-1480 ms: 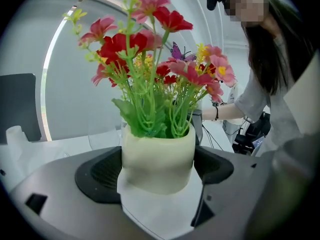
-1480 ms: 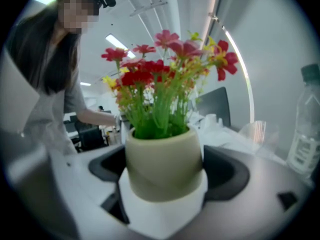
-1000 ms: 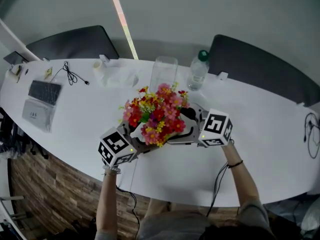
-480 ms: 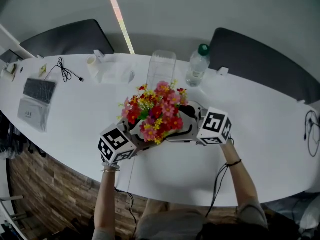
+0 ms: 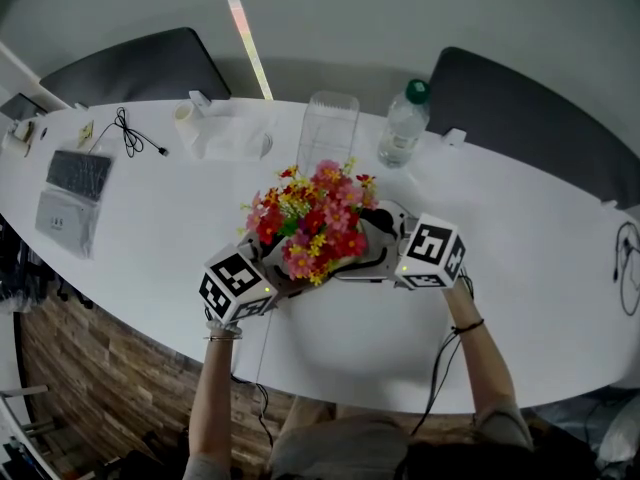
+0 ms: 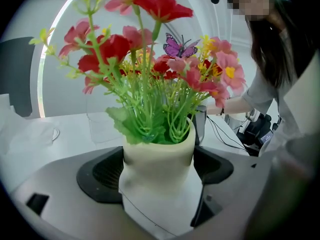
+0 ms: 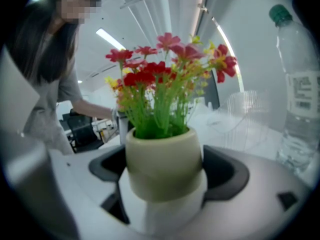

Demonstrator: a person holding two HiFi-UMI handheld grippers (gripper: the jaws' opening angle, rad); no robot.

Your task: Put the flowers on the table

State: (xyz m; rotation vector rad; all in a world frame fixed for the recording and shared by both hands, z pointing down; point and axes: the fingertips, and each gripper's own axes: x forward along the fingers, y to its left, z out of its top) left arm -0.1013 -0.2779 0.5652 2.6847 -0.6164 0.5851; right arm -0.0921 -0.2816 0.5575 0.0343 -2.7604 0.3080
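Clamped from 2 sides on the cream pot [image 6: 157, 154] of flowers [image 5: 315, 223]: left gripper [image 5: 280, 280] and right gripper [image 5: 368, 258], jaws tight against its walls, over the white table [image 5: 520, 238], near the water bottle [image 5: 403, 123].

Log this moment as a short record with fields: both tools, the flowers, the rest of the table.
left tool: jaws closed on the flower pot
right tool: jaws closed on the same pot, opposite side
flowers: upright in pot, above the table
pot touching table: cannot tell
behind: clear container, water bottle
far left: keyboard, cable
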